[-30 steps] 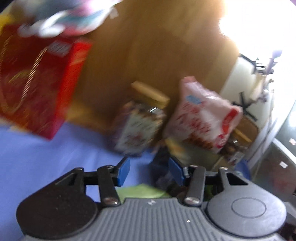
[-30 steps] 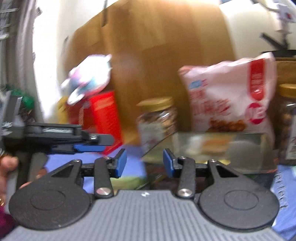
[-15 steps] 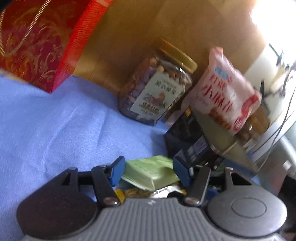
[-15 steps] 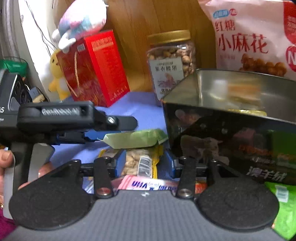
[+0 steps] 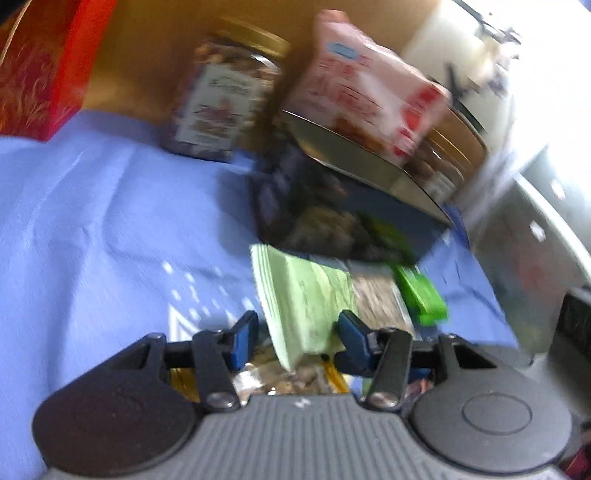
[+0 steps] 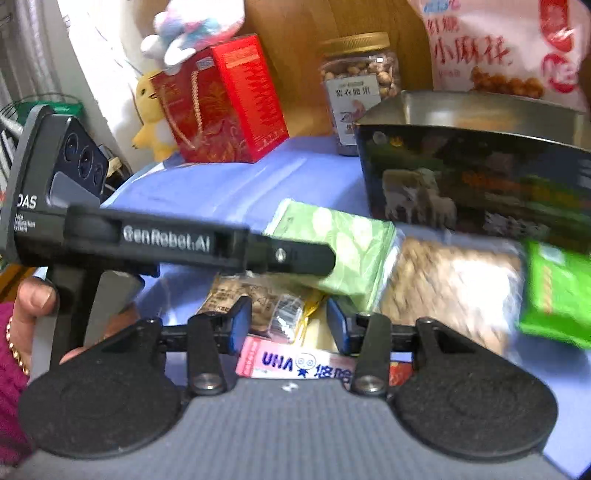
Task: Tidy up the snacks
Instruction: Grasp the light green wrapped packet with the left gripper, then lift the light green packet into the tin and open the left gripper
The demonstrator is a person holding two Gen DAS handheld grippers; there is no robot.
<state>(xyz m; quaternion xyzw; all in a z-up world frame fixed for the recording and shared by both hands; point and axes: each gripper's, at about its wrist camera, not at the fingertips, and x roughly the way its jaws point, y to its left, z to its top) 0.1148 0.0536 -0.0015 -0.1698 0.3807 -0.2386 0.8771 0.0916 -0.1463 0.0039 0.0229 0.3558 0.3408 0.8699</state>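
Note:
Loose snack packets lie on a blue cloth (image 5: 110, 206) in front of an open dark tin box (image 6: 480, 177). My left gripper (image 5: 299, 341) is closing around a pale green packet (image 5: 303, 295), and a small gap still shows beside the pads. From the right wrist view the left gripper (image 6: 321, 262) reaches across that pale green packet (image 6: 343, 240). My right gripper (image 6: 288, 325) is open low over a peanut packet (image 6: 258, 299) and a pink candy packet (image 6: 295, 363), gripping nothing. A bright green packet (image 6: 557, 295) and a clear biscuit packet (image 6: 450, 280) lie to the right.
Behind the pile stand a nut jar (image 6: 360, 85), a pink snack bag (image 6: 506, 48) and a red gift box (image 6: 221, 103) against a wooden panel. Plush toys (image 6: 195, 26) sit on and beside the red box. A hand (image 6: 33, 299) holds the left gripper's handle.
Both grippers have tipped down and come closer to the snack pile. The left gripper now straddles the pale green packet. The left view has blurred again.

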